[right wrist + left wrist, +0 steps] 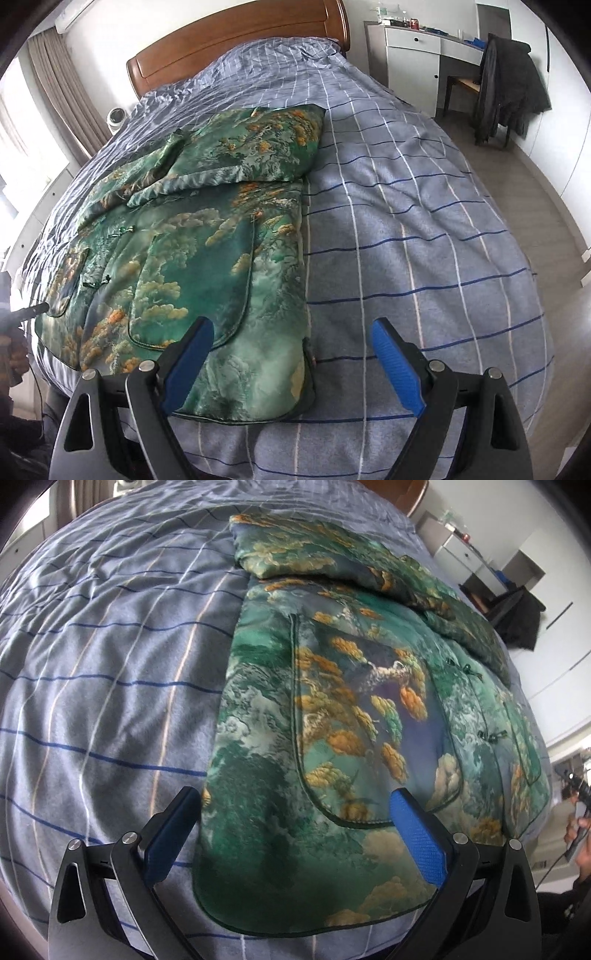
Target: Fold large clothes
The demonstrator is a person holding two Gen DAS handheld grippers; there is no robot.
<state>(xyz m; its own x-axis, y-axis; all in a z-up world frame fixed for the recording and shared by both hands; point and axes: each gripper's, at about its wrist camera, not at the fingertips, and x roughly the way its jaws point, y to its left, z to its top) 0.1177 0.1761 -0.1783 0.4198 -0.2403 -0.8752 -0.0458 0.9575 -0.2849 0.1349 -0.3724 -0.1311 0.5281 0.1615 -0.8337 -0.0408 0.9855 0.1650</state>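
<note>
While both grippers point down at the bed (424,229), a green jacket (332,709) lies flat on its striped cover, sleeves folded across the upper part. Under the left gripper (299,812), jaws wide and holding nothing, sits the jacket's near hem corner, spanned by its fingers (417,834). Between the jaws of the right gripper (291,343), equally wide and empty, lies the other hem corner, with bare cover beneath its right finger. Beyond it stands a wooden headboard (236,44)
</note>
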